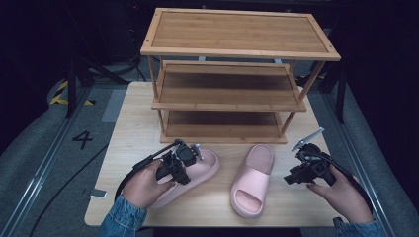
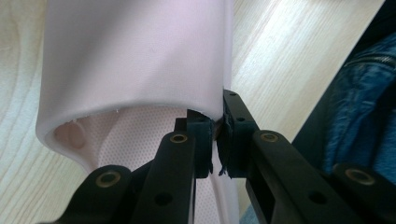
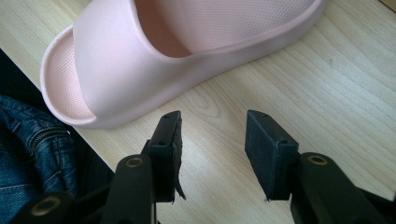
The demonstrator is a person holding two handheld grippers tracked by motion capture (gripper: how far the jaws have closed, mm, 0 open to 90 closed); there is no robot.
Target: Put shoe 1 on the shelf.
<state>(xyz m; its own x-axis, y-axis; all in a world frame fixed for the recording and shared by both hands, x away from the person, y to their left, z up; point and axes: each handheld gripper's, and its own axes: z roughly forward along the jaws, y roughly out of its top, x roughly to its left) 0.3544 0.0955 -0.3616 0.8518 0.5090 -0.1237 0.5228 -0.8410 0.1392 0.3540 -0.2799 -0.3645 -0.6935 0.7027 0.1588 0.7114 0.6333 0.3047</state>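
Note:
Two pink slides lie on the wooden table (image 1: 133,128) in front of a bamboo shoe rack (image 1: 232,74). The left slide (image 1: 200,173) lies angled under my left gripper (image 1: 184,163). In the left gripper view that gripper (image 2: 215,140) is shut on the edge of the slide's strap (image 2: 135,56), the strap wall pinched between the jaws. The right slide (image 1: 253,180) lies toe toward the front edge. My right gripper (image 1: 295,177) hovers just right of it, open. In the right gripper view the gripper (image 3: 212,140) has bare table between its jaws, with the slide (image 3: 154,60) a little ahead.
The rack has three shelves, all bare, and stands at the table's far half. A small silver object (image 1: 98,193) lies near the table's front left corner. Grey floor with a painted 4 (image 1: 82,139) lies left of the table. Blue denim (image 3: 28,140) shows past the front edge.

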